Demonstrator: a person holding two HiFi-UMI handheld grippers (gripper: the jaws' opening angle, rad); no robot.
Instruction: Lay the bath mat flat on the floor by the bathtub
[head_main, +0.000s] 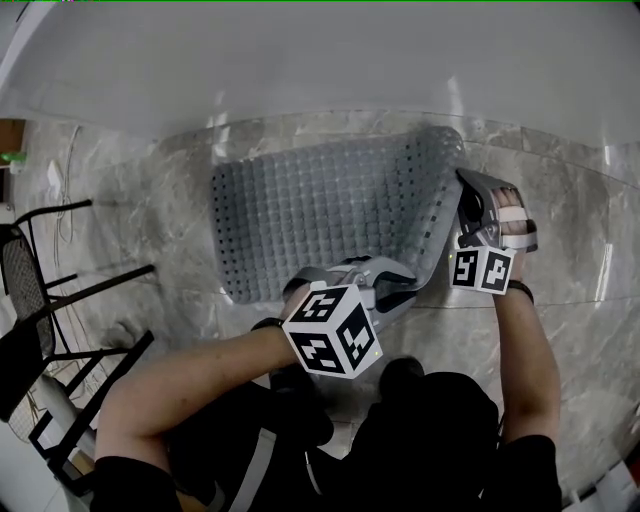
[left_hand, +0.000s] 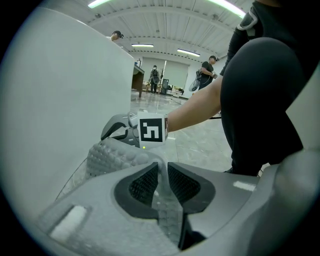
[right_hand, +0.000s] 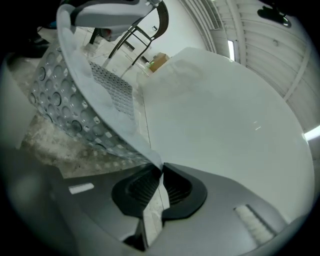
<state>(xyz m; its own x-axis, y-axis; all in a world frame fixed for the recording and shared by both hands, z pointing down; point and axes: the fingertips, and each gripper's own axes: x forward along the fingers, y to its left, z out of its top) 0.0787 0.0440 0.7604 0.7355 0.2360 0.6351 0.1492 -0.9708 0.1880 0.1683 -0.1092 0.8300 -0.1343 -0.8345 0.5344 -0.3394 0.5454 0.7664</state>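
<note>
The grey bath mat, studded with bumps and holes, lies mostly spread on the marble floor beside the white bathtub. Its right side curls up off the floor. My left gripper is shut on the mat's near right edge; in the left gripper view the mat's edge is pinched between the dark pads. My right gripper is shut on the far right edge, close to the tub. In the right gripper view the mat rises out of the closed jaws beside the tub wall.
A black wire chair stands at the left on the marble floor. The person's dark-clad legs fill the near side. In the left gripper view, people stand far off in the hall.
</note>
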